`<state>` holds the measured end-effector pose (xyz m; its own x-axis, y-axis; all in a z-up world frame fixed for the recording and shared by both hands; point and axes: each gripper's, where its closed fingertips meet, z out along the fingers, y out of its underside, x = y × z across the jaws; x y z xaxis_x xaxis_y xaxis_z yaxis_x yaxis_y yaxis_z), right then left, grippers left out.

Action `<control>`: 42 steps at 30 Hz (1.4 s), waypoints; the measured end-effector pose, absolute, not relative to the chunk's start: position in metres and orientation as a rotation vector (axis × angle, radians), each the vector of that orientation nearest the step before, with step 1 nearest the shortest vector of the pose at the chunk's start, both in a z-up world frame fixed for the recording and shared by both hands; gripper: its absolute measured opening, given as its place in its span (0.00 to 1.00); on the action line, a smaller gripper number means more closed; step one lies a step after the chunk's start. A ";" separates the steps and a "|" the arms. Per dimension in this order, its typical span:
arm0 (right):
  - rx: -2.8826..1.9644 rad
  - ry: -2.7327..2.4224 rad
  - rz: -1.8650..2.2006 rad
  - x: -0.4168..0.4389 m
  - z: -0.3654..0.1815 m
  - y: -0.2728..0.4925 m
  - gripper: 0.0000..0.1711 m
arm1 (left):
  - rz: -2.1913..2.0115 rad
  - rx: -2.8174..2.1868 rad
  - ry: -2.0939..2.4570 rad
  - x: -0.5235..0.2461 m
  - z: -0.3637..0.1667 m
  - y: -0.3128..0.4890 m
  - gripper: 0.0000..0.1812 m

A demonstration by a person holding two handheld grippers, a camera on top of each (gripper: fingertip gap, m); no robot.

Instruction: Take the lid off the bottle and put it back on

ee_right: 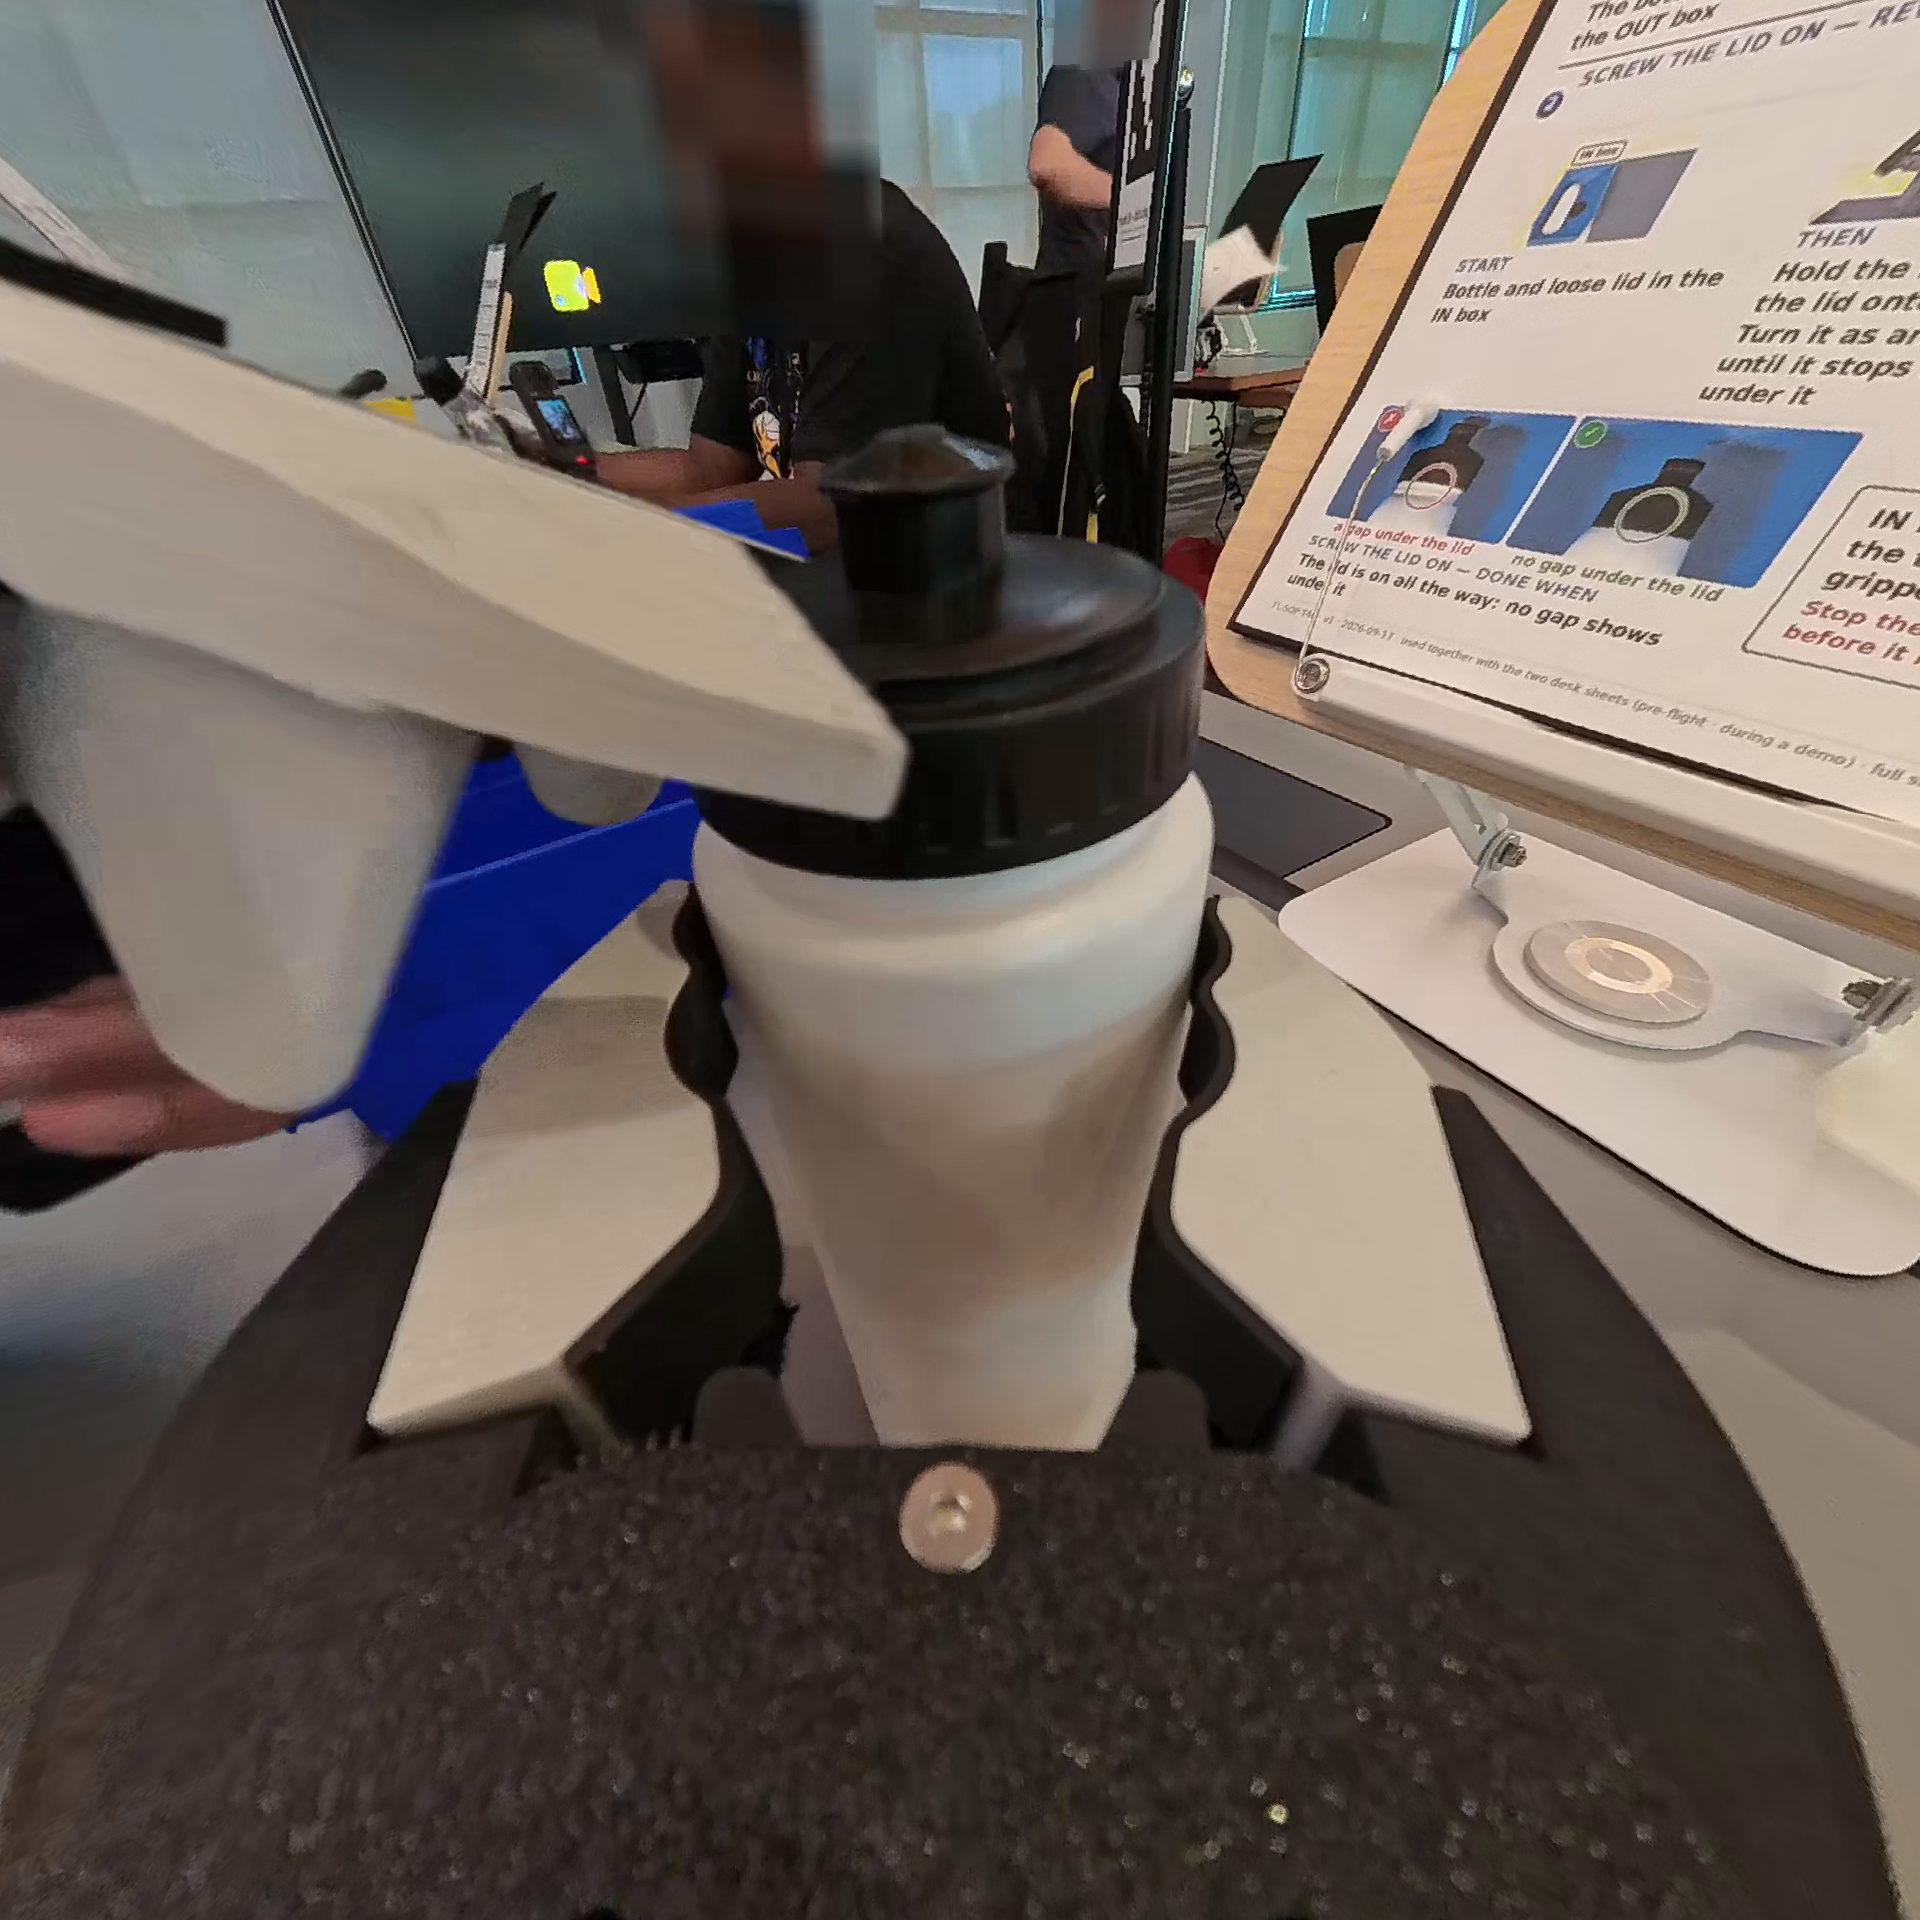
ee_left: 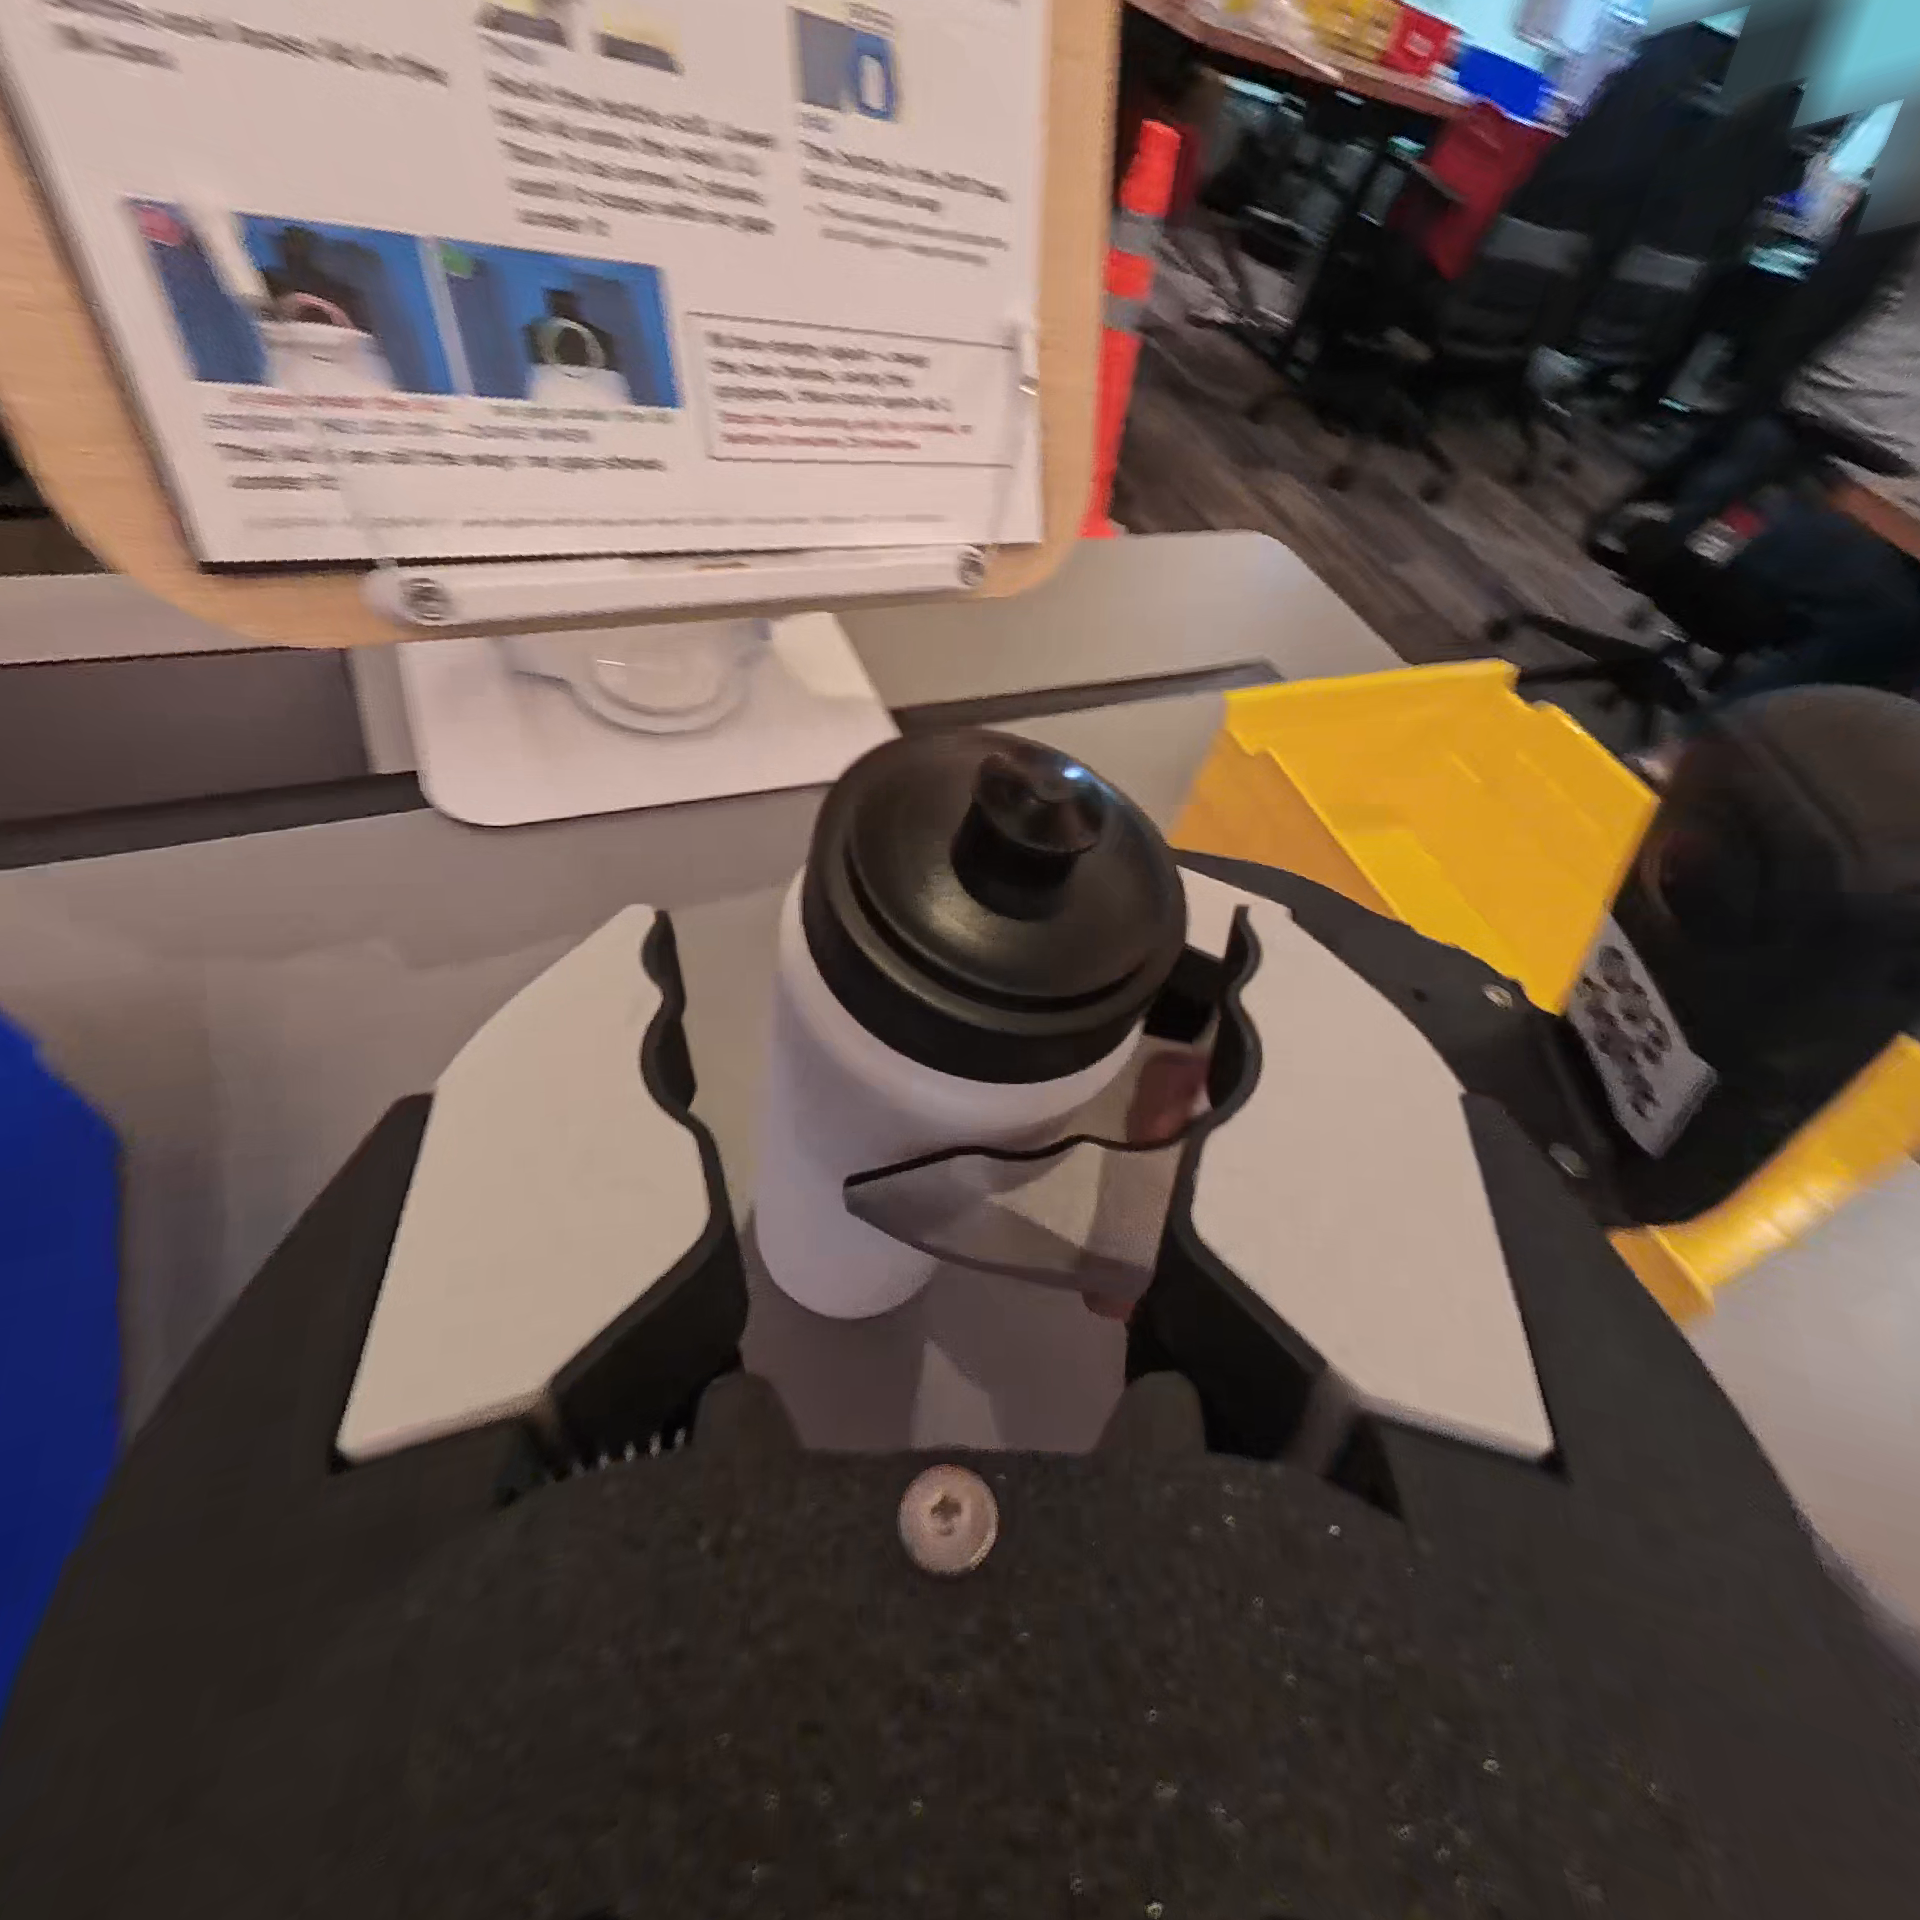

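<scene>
- Bottle (ee_right: pixel 966 1091), white with a black lid (ee_right: pixel 1039 707), sits in my right gripper (ee_right: pixel 951 987); both fingers press against its body below the shoulder, so that gripper is clamped on it.
- Lid is on the bottle's neck, spout (ee_right: pixel 920 520) uppermost, and I see no gap under its rim in the right wrist view.
- My left gripper (ee_left: pixel 951 935) is spread wide around the bottle's top. The left wrist view shows clear space between one finger (ee_left: pixel 582 1039) and the bottle, while the other finger stands just beside the lid.
- In the right wrist view one finger of that left gripper lies across the lid's edge, but I cannot tell whether it touches.
- I cannot tell if the bottle's base rests on the grey surface (ee_left: pixel 208 935).
- Behind the bottle, a printed sheet on a wooden board (ee_left: pixel 582 260) stands tilted on a white stand (ee_left: pixel 623 748).
- Beside the bottle, on my right gripper's side, is a yellow bin (ee_left: pixel 1403 810).
- On the bottle's other side, a blue bin (ee_right: pixel 520 935) sits near it.
</scene>
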<state>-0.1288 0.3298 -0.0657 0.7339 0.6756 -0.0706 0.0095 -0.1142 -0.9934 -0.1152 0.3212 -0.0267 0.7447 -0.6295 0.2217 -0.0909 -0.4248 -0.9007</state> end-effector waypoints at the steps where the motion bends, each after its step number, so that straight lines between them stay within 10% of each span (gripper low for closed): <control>1: -1.601 -0.565 0.619 -0.129 -0.066 0.330 0.50 | -0.628 -1.934 0.508 -0.116 -0.026 0.323 0.52; 42: -1.606 -0.602 0.635 -0.133 -0.067 0.330 0.50 | -0.943 -1.405 2.324 -0.114 -0.038 0.310 0.41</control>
